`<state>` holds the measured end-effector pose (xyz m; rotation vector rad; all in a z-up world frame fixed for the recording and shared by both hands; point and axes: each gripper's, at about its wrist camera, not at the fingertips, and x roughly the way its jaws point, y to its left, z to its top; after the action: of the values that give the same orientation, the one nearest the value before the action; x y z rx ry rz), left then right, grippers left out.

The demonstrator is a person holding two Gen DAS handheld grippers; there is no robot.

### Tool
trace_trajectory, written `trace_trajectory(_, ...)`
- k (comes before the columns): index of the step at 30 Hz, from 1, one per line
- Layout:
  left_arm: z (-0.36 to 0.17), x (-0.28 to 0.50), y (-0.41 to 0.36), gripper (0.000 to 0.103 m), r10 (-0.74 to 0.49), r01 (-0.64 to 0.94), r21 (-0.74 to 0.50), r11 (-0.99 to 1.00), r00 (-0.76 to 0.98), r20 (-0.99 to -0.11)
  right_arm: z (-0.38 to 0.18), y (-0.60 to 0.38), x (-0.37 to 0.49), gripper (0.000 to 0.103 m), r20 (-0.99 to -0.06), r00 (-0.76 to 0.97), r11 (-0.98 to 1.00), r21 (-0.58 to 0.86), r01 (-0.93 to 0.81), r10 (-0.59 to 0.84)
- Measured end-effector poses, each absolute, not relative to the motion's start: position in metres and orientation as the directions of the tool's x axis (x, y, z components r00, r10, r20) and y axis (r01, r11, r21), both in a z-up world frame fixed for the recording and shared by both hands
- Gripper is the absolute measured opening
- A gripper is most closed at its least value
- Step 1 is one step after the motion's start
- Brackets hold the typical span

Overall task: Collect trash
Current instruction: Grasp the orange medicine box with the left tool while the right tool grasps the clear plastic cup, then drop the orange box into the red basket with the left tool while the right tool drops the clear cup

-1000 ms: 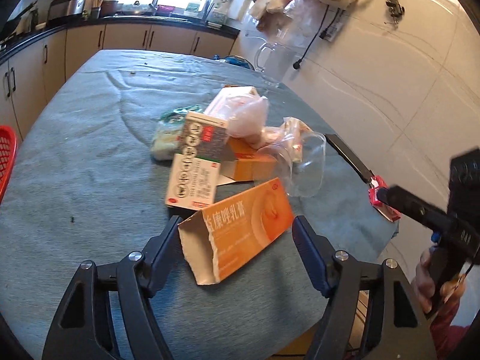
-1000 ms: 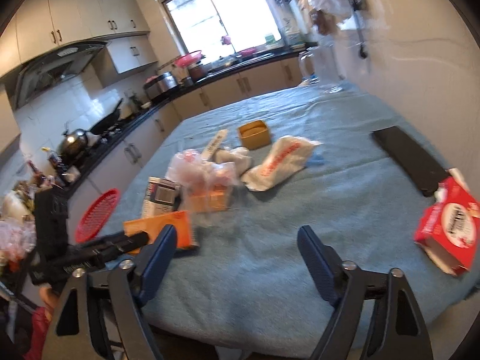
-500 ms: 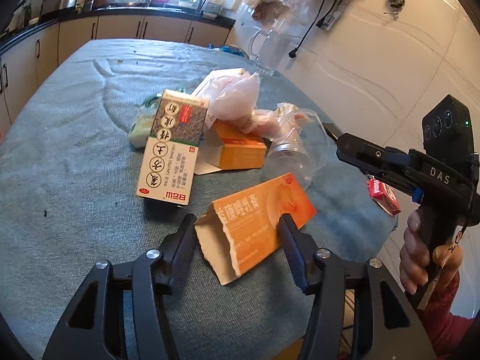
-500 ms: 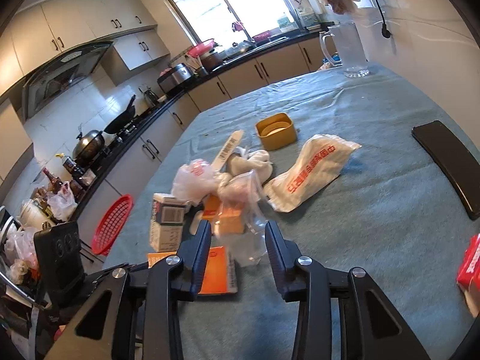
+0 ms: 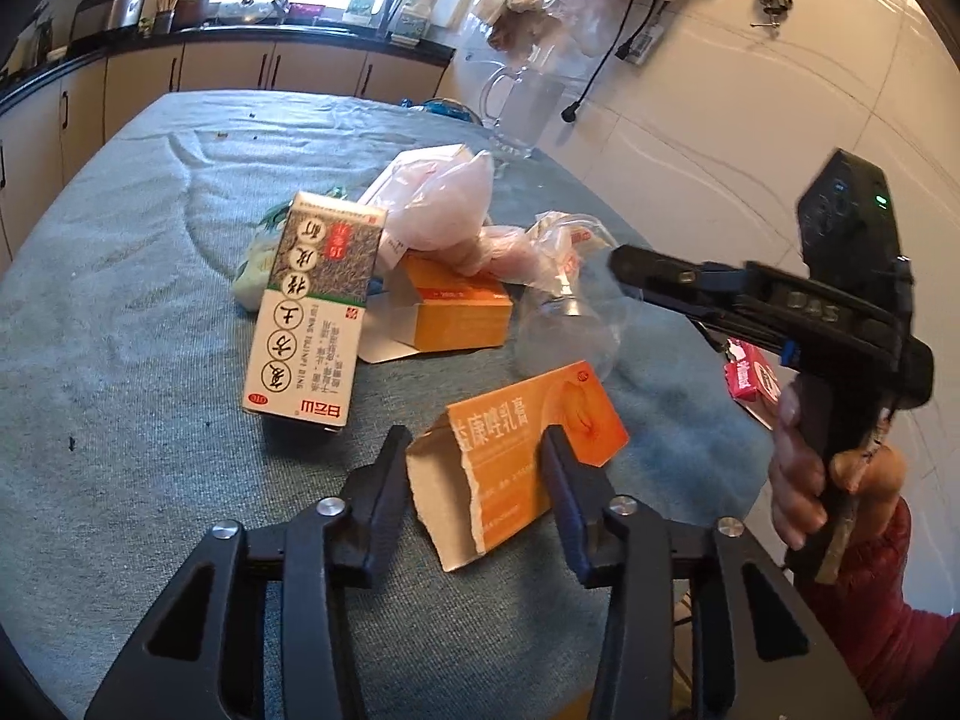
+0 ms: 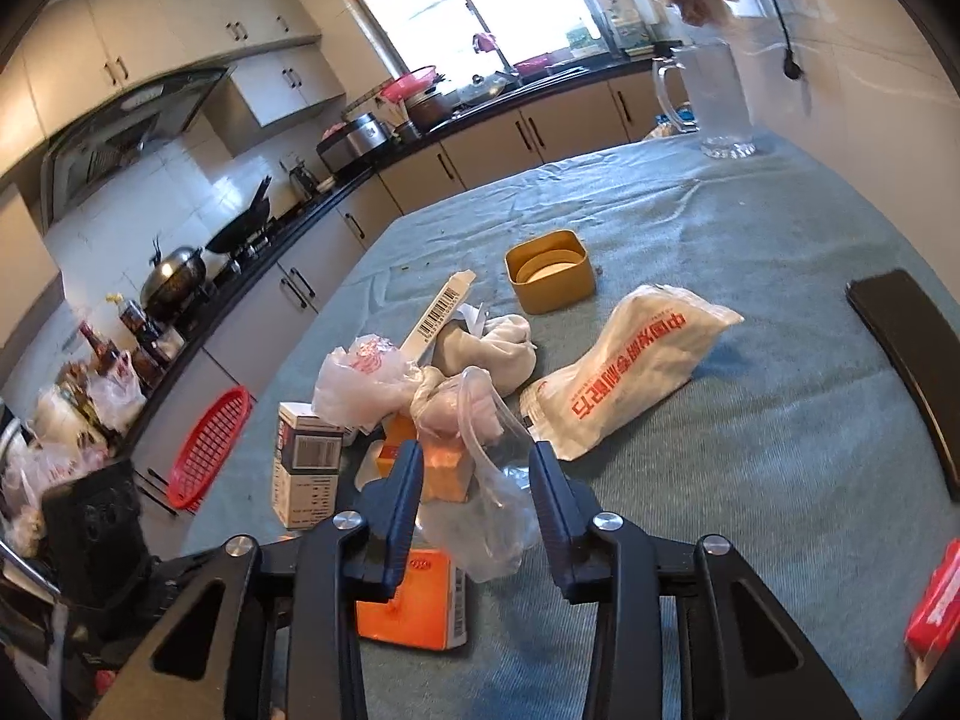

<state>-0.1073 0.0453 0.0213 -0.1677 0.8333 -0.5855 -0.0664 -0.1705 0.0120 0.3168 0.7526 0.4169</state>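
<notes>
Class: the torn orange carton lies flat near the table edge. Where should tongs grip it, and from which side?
Grip the torn orange carton across its two long side walls, just behind the ragged open end, coming in low from the near table edge. It lies flat with that open end toward the left tongs, whose fingers already straddle its narrow width; the carton looks hollow, so squeeze lightly.
</notes>
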Motion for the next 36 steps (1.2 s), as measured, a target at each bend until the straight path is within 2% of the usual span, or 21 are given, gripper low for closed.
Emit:
trace_trajectory(4, 0.025, -0.112, 0.043, 0.039, -0.546, 0.437, -0.342, 0.832, 0.534, -0.645, 0.013, -0.165, -0.067, 0.015, -0.618, 0.657, 0.899, 0.352, -0.259, 0.432)
trace_trajectory(8, 0.029, -0.116, 0.043, 0.034, -0.543, 0.451, -0.322, 0.832, 0.55, -0.635, 0.014, -0.173, -0.077, 0.007, -0.607, 0.667, 0.898, 0.356, -0.257, 0.431)
trace_trajectory(18, 0.056, -0.128, 0.041, 0.023, -0.52, 0.477, -0.242, 0.845, 0.625, -0.582, 0.027, -0.181, -0.09, 0.006, -0.564, 0.701, 0.892, 0.374, -0.253, 0.435)
trace_trajectory(36, 0.083, -0.133, 0.049, 0.019, -0.524, 0.475, -0.237, 0.847, 0.675, -0.52, 0.053, -0.177, -0.099, 0.006, -0.514, 0.729, 0.879, 0.397, -0.265, 0.452)
